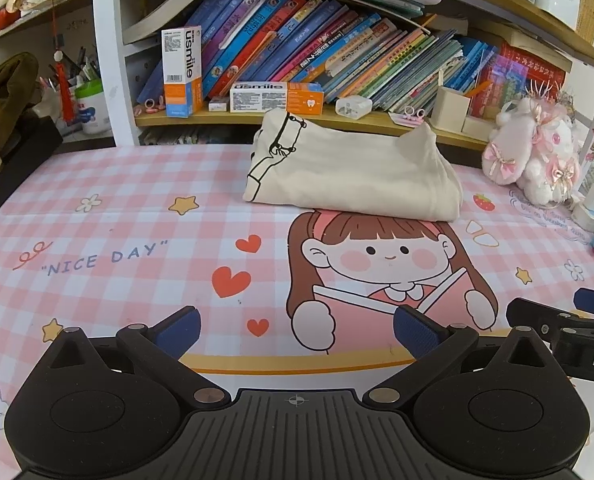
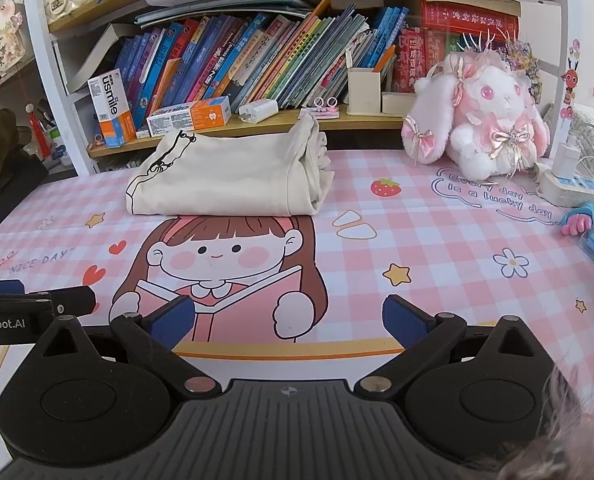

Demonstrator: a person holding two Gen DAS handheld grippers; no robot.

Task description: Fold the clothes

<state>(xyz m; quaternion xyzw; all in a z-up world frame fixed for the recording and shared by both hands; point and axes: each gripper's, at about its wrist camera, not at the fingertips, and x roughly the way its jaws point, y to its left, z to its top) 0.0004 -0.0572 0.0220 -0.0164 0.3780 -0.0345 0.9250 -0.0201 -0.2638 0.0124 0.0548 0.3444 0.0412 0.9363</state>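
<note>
Left gripper [image 1: 295,330] and right gripper [image 2: 289,320] both gape wide, empty, hovering over the mat [image 1: 137,216]. The folded shirt [image 1: 353,176] lies well ahead at 12 o'clock, long axis 9-to-3, about equally near both; folding looks finished.

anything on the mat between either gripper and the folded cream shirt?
Nothing visible. Only bare pink checked desk mat lies between the open left gripper, the open right gripper and the folded cream cotton shirt. The white plush rabbit sits off to the right.
</note>
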